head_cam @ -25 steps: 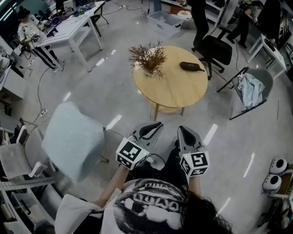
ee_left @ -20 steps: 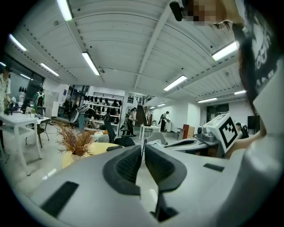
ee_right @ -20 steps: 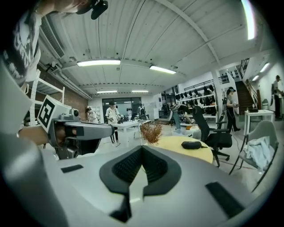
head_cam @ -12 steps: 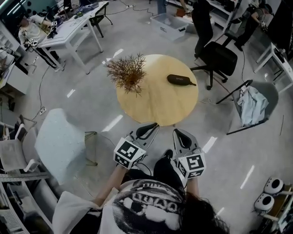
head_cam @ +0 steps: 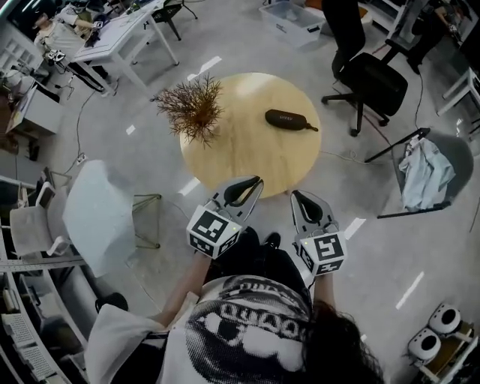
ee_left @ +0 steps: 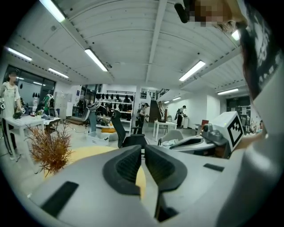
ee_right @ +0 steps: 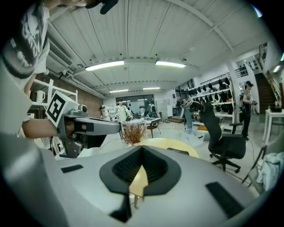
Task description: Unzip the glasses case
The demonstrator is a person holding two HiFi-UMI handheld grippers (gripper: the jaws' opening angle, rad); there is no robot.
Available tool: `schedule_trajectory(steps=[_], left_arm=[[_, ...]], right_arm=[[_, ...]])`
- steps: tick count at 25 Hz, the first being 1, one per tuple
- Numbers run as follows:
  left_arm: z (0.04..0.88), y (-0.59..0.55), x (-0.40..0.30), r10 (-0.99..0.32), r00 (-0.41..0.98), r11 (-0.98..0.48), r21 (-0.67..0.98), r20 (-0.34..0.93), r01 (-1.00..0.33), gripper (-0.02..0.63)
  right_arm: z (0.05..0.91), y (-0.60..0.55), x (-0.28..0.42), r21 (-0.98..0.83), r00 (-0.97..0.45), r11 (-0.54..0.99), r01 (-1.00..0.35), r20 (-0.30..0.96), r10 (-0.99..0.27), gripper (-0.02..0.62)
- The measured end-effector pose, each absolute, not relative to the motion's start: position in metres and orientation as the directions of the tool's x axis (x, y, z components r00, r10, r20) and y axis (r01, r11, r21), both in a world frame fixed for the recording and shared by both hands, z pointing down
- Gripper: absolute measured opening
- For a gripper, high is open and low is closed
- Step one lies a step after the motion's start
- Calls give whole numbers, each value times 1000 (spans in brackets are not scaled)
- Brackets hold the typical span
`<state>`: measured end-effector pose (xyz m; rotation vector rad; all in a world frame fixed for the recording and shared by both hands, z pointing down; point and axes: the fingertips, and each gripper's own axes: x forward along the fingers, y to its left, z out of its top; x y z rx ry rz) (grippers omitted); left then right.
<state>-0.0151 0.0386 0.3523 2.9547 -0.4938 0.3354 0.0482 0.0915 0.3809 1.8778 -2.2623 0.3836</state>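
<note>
an open workshop with a pale glossy floor (head_cam: 150, 150) is spreading around a round light wooden bench (head_cam: 247, 161), with a long white desk (head_cam: 127, 34) standing off at the upper left, a clear plastic storage box (head_cam: 292, 19) sitting on the floor beyond the bench, and a black wheeled office chair (head_cam: 375, 79) standing to the right. a dark oval zipped glasses case (head_cam: 287, 119) is lying flat on the far right part of the bench top, and a bunch of dry brown twigs (head_cam: 191, 105) is standing at the bench's left edge, well apart from the case. a pale grey chair (head_cam: 97, 221) is sitting near the person's left, and a grey chair draped with light cloth (head_cam: 431, 169) is standing at the far right. the person is holding both grippers level in front of the body, just short of the bench's near edge and well apart from the case. the left gripper (head_cam: 256, 181) is keeping its jaws barely apart, a thin slit showing between the tips and nothing in it. the right gripper (head_cam: 295, 195) is holding its jaws closed tip to tip, gripping nothing.
</note>
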Motion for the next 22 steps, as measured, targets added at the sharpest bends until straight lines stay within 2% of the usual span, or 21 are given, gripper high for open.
schedule_trajectory(steps=[22], left_arm=[[368,12,16,-351,883,-922,48,313,-384,31]], right_arm=[[409,63,84,-135,-254,221,-966,318,-914,0]])
